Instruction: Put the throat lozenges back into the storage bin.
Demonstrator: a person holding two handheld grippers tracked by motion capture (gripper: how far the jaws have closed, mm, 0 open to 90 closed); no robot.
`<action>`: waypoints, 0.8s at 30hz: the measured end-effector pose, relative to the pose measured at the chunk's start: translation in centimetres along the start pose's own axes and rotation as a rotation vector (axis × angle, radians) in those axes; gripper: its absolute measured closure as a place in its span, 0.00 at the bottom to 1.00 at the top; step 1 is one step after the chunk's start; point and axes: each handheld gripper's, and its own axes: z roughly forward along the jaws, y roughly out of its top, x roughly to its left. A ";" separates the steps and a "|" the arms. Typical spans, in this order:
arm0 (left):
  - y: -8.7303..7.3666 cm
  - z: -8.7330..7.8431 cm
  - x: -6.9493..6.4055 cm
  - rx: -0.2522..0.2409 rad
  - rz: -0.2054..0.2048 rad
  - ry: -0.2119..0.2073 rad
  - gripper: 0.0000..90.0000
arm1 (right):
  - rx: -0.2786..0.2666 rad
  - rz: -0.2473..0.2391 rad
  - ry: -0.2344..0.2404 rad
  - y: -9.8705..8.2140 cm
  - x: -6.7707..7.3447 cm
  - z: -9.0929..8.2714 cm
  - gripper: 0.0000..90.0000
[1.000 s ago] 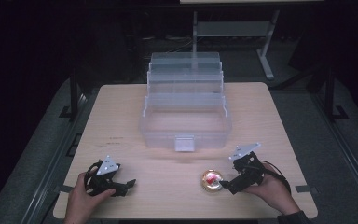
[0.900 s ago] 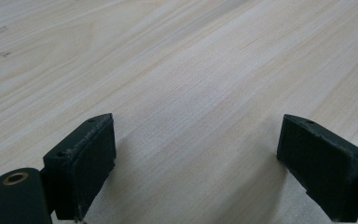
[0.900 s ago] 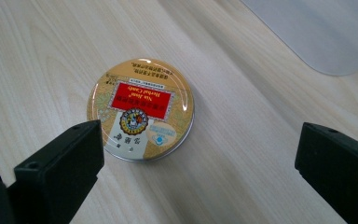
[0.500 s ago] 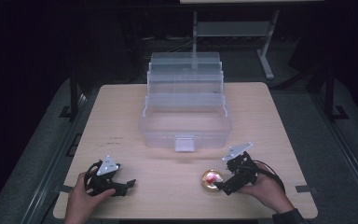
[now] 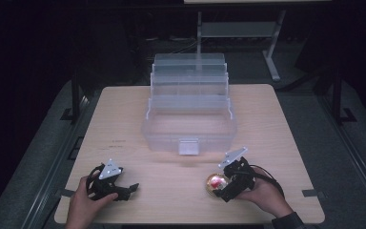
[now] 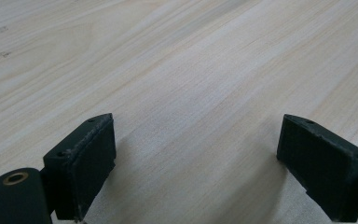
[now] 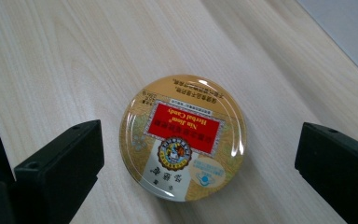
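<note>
While the right gripper (image 5: 223,187) hangs over it with jaws spread wide, one round herbal candy tin (image 7: 182,136), gold rim and red label, lies flat on the wooden worktop (image 5: 124,114) near its front edge, between the two jaws and touching neither. Step in hand, by my reading: the approach before the grasp. Next move calls for lowering until the pads flank the tin's low rim, then closing squarely, since the lid looks slick. Left gripper (image 5: 124,190): spread, empty, resting near the front left. Clear tiered storage box (image 5: 189,109): open, mid-worktop, a likely destination.
</note>
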 end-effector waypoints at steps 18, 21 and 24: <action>0.0 0.0 0.0 0.000 0.000 0.000 0.12 | 0.042 -0.041 0.002 0.5 0.6 1.7 0.05; 0.0 0.0 0.0 0.000 0.000 0.000 0.12 | 0.052 -0.053 -0.007 0.5 0.6 1.9 0.05; 0.0 0.0 0.0 0.000 0.000 0.000 0.12 | 0.061 -0.054 -0.013 0.6 0.7 2.1 0.06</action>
